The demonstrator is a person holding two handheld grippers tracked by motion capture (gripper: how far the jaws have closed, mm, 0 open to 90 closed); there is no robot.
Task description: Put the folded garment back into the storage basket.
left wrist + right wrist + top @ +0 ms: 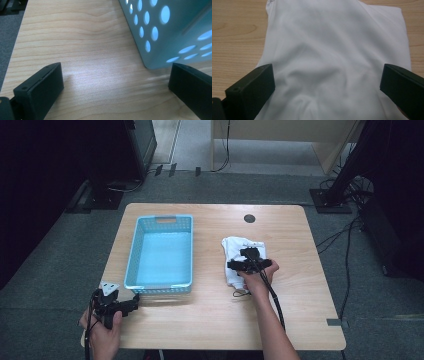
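At the near edge of the counter (210, 320), the left hand-held gripper (121, 299) is held low by the person's left hand (102, 335), close to the front left corner of a light blue basket (161, 252). Its jaws are seen spread wide in the left gripper view, with only bare wood between them, and the perforated basket wall (160, 27) is found just beyond the right jaw. The right hand-held gripper (250, 260) is placed over a white cloth (235, 255), which is lying crumpled on the counter to the right of the basket, apart from it. In the right gripper view, the cloth (332, 57) is seen between the two jaws, which are also spread wide; nothing is clamped by them. Whether the jaws are touching the cloth cannot be told. A small dark round hole (249, 218) is seen in the counter behind the cloth.
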